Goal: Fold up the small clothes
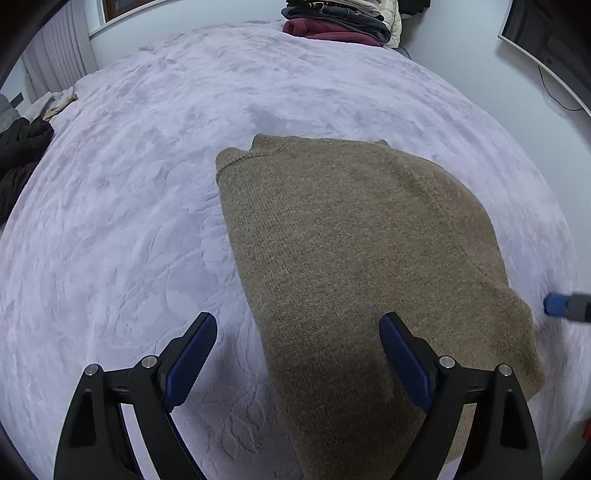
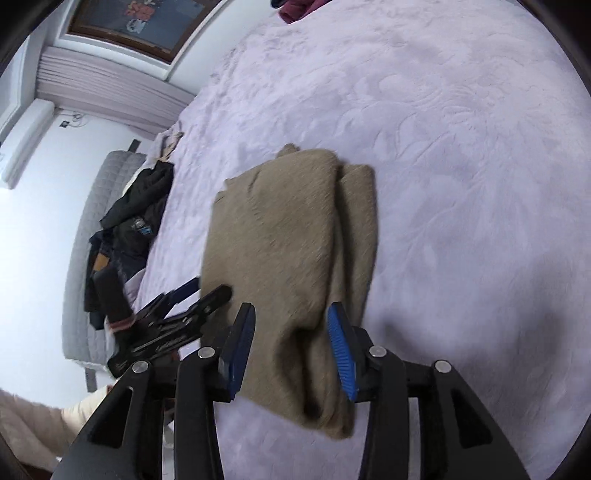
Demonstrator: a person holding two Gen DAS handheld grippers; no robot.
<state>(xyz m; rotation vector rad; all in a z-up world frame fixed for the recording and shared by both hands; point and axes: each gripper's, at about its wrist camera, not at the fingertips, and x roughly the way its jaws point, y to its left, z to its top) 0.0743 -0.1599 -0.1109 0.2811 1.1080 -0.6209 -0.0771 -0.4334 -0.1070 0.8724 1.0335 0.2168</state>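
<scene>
A folded olive-brown knit sweater (image 1: 354, 258) lies flat on the lavender bedspread (image 1: 129, 221). My left gripper (image 1: 297, 325) is open just above its near left edge, one finger over the bedspread and the other over the knit. In the right wrist view the sweater (image 2: 288, 240) is a folded bundle. My right gripper (image 2: 291, 317) is open, its blue pads either side of the sweater's near end. The left gripper (image 2: 184, 306) shows at the sweater's left edge. The right gripper's blue tip (image 1: 556, 304) shows at the right edge of the left wrist view.
A stack of folded clothes (image 1: 340, 18) sits at the far edge of the bed. Dark clothes (image 1: 18, 155) lie at the left edge; they also show in the right wrist view (image 2: 129, 221). A monitor (image 1: 546, 40) hangs on the wall at right.
</scene>
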